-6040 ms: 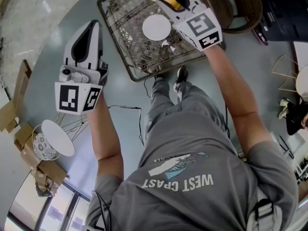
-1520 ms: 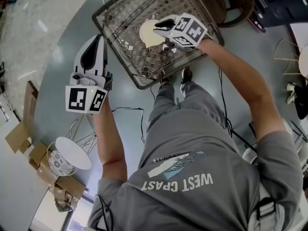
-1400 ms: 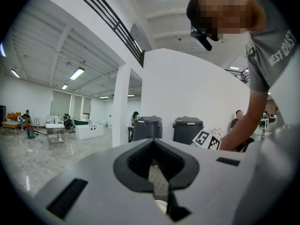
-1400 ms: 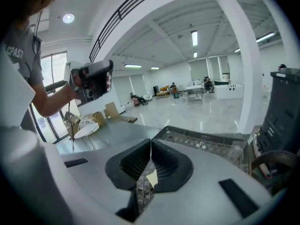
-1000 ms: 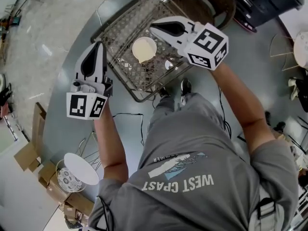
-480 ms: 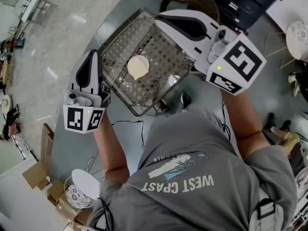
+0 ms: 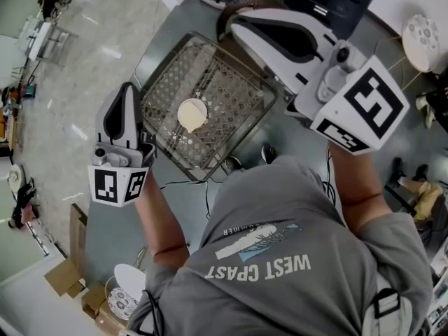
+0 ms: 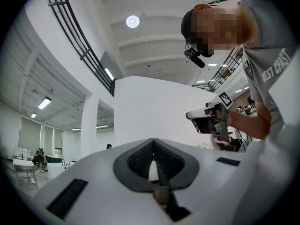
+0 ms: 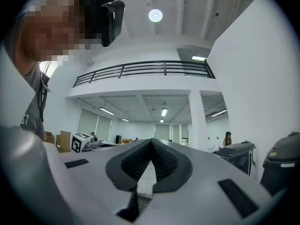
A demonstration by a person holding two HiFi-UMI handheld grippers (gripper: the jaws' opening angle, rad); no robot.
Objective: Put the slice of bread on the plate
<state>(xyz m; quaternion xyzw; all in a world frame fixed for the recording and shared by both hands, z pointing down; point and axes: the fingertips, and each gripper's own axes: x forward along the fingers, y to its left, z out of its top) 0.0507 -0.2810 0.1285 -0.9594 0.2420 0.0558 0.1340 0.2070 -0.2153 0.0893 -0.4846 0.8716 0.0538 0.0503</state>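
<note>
A pale slice of bread (image 7: 190,115) lies on a small round white plate (image 7: 200,106) on the wire-mesh table top (image 7: 231,96). Both grippers are raised high above it and point about level, out into the room. In the head view my left gripper (image 7: 127,87) hangs left of the table. My right gripper (image 7: 234,21) looms large over the table's far right corner. In the left gripper view the left gripper (image 8: 153,142) is shut and empty. The right gripper (image 9: 151,142) in its own view has its jaws shut on nothing. Neither gripper view shows the plate.
A dark round chair (image 7: 241,5) stands beyond the table. Cardboard boxes (image 7: 63,275) and a white round side table (image 7: 129,278) sit on the floor at lower left. Another white round top (image 7: 420,33) is at upper right. A black bin (image 9: 236,154) stands ahead.
Six seconds ago the right gripper held the bread over the bare plate. Now the bread lies on the plate. Over the last second both grippers rose away from the table, still shut.
</note>
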